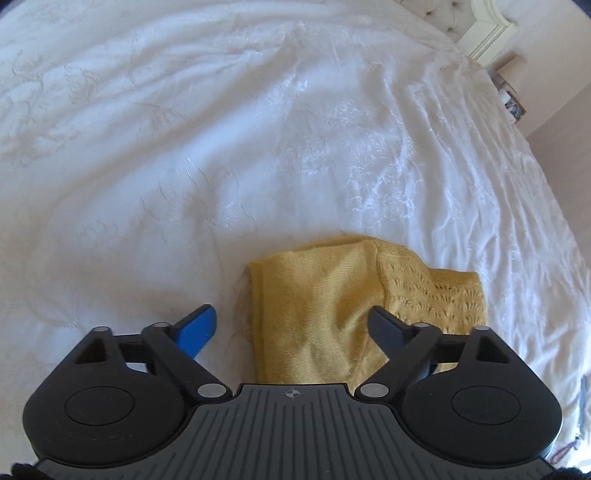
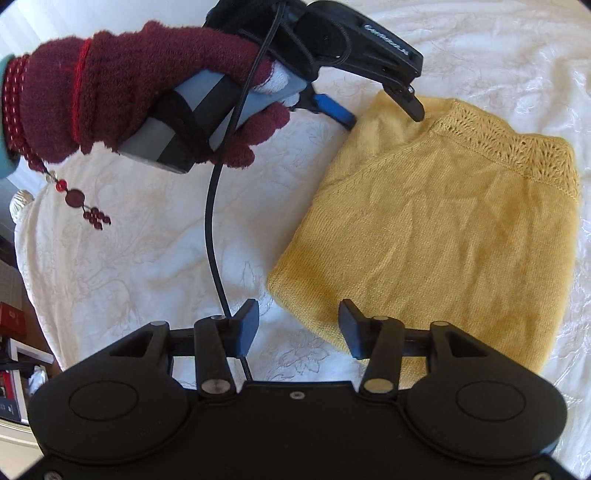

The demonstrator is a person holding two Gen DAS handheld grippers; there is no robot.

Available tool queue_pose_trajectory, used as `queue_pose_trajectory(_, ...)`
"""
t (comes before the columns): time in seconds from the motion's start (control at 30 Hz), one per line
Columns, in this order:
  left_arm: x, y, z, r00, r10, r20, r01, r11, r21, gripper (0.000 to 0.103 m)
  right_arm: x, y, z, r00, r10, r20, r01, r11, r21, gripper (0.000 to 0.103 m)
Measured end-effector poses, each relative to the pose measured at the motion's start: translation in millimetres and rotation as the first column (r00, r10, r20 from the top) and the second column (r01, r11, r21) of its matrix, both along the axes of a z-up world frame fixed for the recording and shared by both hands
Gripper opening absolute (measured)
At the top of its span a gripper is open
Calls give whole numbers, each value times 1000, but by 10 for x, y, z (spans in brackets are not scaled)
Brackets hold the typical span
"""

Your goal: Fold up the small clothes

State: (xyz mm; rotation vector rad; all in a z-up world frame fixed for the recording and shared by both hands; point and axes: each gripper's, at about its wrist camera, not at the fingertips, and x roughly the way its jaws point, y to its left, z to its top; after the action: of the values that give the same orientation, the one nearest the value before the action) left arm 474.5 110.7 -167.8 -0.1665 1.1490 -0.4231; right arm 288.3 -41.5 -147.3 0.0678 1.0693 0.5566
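Observation:
A small yellow knitted garment [image 1: 325,295] [image 2: 443,229] lies folded flat on the white bedspread, its lace-patterned hem at the far right. My left gripper [image 1: 291,325] is open wide above the garment's near left edge, and nothing is pinched between its blue and black fingers. The right wrist view shows the left gripper [image 2: 382,112] over the garment's far corner, held by a hand in a maroon glove [image 2: 110,96]. My right gripper [image 2: 299,314] is open over the garment's near corner, its right finger above the cloth, holding nothing.
The embroidered white bedspread [image 1: 184,147] fills most of both views. A cream headboard [image 1: 487,29] and a bedside stand with small items [image 1: 511,99] are at the far right. A black cable [image 2: 214,221] hangs from the left gripper. Shelves with red boxes [image 2: 11,317] stand beyond the bed's left edge.

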Motion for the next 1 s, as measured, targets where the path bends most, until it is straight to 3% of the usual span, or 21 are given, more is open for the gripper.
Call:
queue_pose_trajectory(0.03,-29,30,44,1000,4,18,-4,1000,1,93,-10,-50,39,1000,-11,1,11,1000,12,59)
queue_pose_trajectory(0.1,-96,96,129,999,24,36,-24,1000,-1,93,6,-148,86,999,-36,8,36,999,33,75)
queue_pose_trajectory(0.23,-282,193,266,998,47,50,-46,999,-27,93,11,-435,208,993,-112,27,110,992,54,78)
queue_pose_trajectory(0.37,-513,225,285,999,49,14,-48,998,-52,93,99,-812,275,979,-199,35,196,978,72,91)
queue_pose_trajectory(0.63,-1056,194,82,993,38,-114,-49,994,-95,99,468,-1461,194,932,-362,-1,360,927,103,98)
queue_pose_trajectory(0.8,-1244,125,-89,982,43,-186,-65,991,-115,99,655,-1661,79,915,-400,-44,402,906,129,102)
queue_pose_trajectory(1.0,-1238,4,-208,976,49,-212,-69,993,-91,99,882,-1763,-111,903,-414,-117,428,890,156,102)
